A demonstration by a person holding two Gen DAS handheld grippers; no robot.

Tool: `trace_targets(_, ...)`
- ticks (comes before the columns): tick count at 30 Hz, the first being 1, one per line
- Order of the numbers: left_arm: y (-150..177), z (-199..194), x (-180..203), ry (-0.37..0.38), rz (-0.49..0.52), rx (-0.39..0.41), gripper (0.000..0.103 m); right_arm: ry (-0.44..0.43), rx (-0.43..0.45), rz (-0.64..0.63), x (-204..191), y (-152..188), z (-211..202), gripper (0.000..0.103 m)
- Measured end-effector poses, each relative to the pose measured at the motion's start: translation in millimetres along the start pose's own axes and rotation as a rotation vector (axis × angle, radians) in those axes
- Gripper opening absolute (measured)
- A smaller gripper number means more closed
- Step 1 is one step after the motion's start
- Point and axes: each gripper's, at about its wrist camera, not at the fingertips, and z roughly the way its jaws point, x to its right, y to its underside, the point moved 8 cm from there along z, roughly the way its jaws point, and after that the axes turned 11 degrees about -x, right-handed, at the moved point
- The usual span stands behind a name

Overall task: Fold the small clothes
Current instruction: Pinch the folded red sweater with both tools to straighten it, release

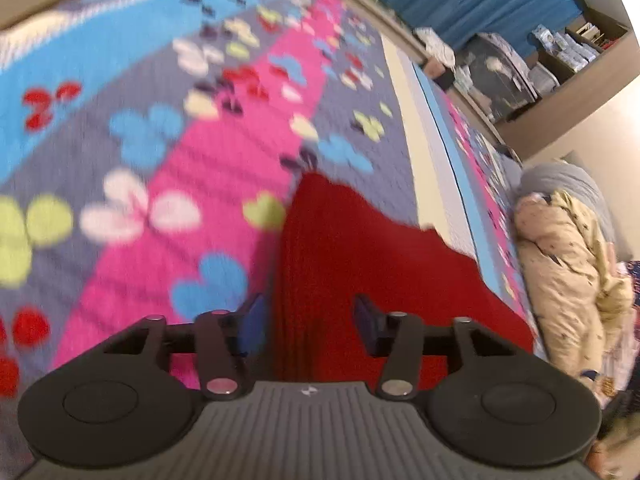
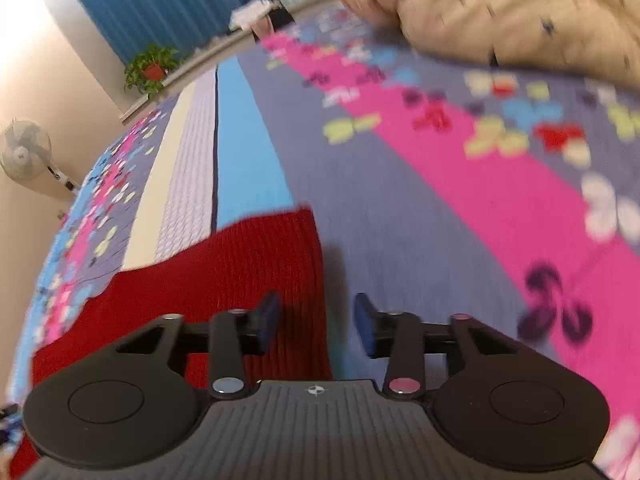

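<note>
On the butterfly-patterned quilted bedspread [image 1: 208, 184], a red rib-knit garment [image 1: 360, 264] lies flat, with both grippers poised over its edges.

The left gripper [image 1: 308, 322] hangs above the garment's left border with its blue-padded fingers [image 1: 252, 320] apart and nothing between them; the right gripper [image 2: 316, 322] sits over the garment's right border, one finger above the knit and the other above the bedspread, jaws likewise spread and empty. The knit looks soft, light and floppy, with enough thickness to hold a crease and enough texture not to slip from the pads. It will likely sag and stretch if lifted by one point, so pinching the two near corners or side edges together seems the best hold. A cream printed duvet bundle [image 2: 500, 8] sits well apart.
</note>
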Motion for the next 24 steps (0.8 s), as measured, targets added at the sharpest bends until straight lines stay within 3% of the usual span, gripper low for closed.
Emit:
trace_targets(3,21,2,1,-0.008,0.036,-0.075,0.059,-0.018,-0.100,-0.011,1,25,-2,0.054)
trace_targets(7,49,-1,-3,-0.067,0.082,-0.142,0.059,0.008,-0.128,-0.070,-1,54,-20,0.063)
trace_targets(14,80,-17,-2,-0.085,0.113,-0.135,0.058,-0.028,-0.202,-0.092,1,103,-41,0.065)
trace_targets(15,84,-19,-1,-0.096,0.125,-0.130,0.045,-0.031,-0.208,-0.117,-1,108,-42,0.058)
trace_targets(16,87,-20,2,-0.095,0.137,-0.126,0.023,-0.029,-0.206,-0.140,-3,111,-44,0.048)
trace_targets(17,89,-22,4,-0.095,0.147,-0.118,0.020,-0.037,-0.202,-0.162,-5,113,-45,0.021)
trace_targets(19,89,-34,11,-0.081,0.163,-0.066,0.016,-0.045,-0.151,-0.180,-8,113,-57,0.015)
trace_targets(21,88,-55,19,-0.018,0.153,0.007,0.015,-0.092,-0.066,-0.152,-10,108,-78,0.013)
trace_targets(24,95,-92,24,0.071,0.126,0.111,0.014,-0.225,0.091,-0.069,-11,100,-127,0.012)
